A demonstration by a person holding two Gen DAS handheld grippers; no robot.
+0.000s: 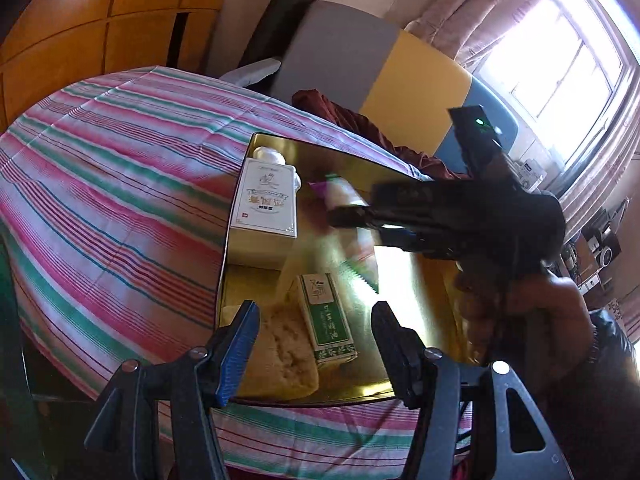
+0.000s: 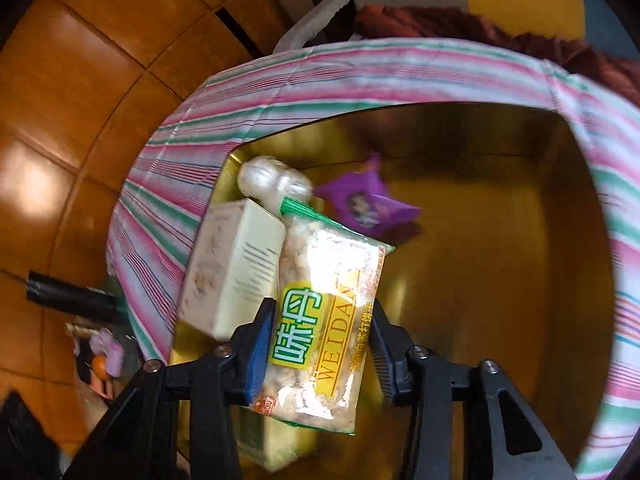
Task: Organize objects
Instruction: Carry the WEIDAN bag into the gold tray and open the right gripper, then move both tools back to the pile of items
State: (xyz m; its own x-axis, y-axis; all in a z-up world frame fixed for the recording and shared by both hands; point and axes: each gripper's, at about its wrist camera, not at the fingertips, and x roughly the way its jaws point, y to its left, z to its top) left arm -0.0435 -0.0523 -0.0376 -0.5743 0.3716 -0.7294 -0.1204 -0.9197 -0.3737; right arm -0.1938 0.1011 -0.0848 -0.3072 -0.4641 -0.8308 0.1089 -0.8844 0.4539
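My left gripper (image 1: 316, 344) hangs with fingers spread over the gold tray's (image 1: 400, 168) near end, above the green-and-white box (image 1: 330, 318). Further right, my right gripper (image 2: 320, 344) pinches the snack packet (image 2: 324, 304) over the tray beside the cream box (image 2: 236, 264). It's probably light, crinkly and slippery, so I'd grip mid-body.

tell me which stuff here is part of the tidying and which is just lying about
Job: gold tray, snack packet in the right gripper, white box, green box, purple sachet, left gripper.

Lying about: striped cloth, red fabric, curtains.
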